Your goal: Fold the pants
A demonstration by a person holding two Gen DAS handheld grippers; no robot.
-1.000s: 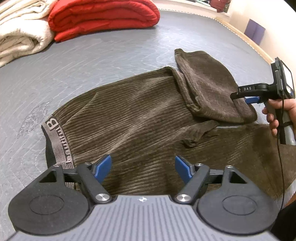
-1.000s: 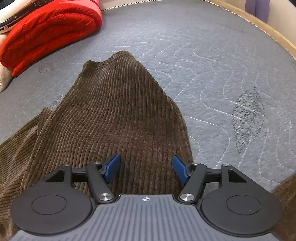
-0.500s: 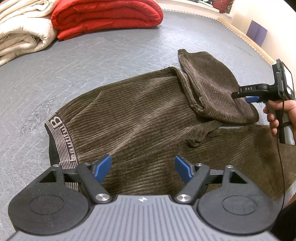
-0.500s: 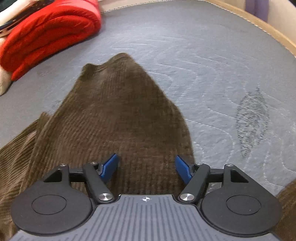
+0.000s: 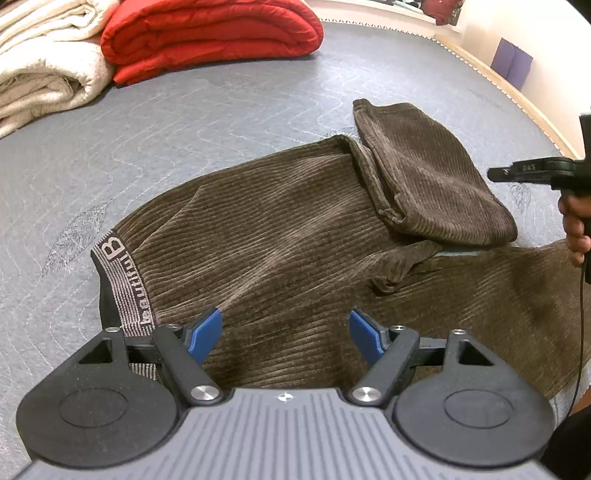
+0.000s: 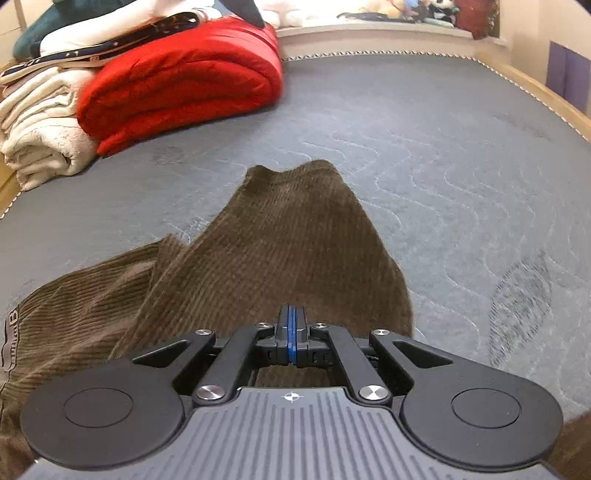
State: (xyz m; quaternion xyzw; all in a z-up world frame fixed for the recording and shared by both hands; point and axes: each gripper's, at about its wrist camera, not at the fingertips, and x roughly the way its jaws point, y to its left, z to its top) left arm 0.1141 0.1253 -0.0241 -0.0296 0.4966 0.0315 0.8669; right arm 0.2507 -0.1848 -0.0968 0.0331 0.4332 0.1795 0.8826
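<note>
Brown corduroy pants (image 5: 277, 240) lie spread on the grey mattress (image 5: 184, 118). Their lettered waistband (image 5: 125, 288) is at the left, and one leg (image 5: 432, 177) is folded back over the other. My left gripper (image 5: 286, 332) hovers open over the seat of the pants, near the waistband, with nothing between its blue pads. My right gripper (image 6: 291, 325) is shut, pads pressed together with no cloth in them, raised above the folded leg (image 6: 288, 240). From the left wrist view it (image 5: 495, 173) hangs clear of the leg at the right edge, held by a hand (image 5: 576, 229).
A folded red quilt (image 5: 207, 40) and a cream blanket (image 5: 40, 74) sit at the far left of the mattress, with more folded laundry stacked on them (image 6: 110, 33). A wooden bed edge (image 5: 535, 122) runs along the right. Bare mattress surrounds the pants.
My right gripper went from open just above the folded leg to shut and empty, and rose and tilted up away from the cloth. The left gripper stayed put.
</note>
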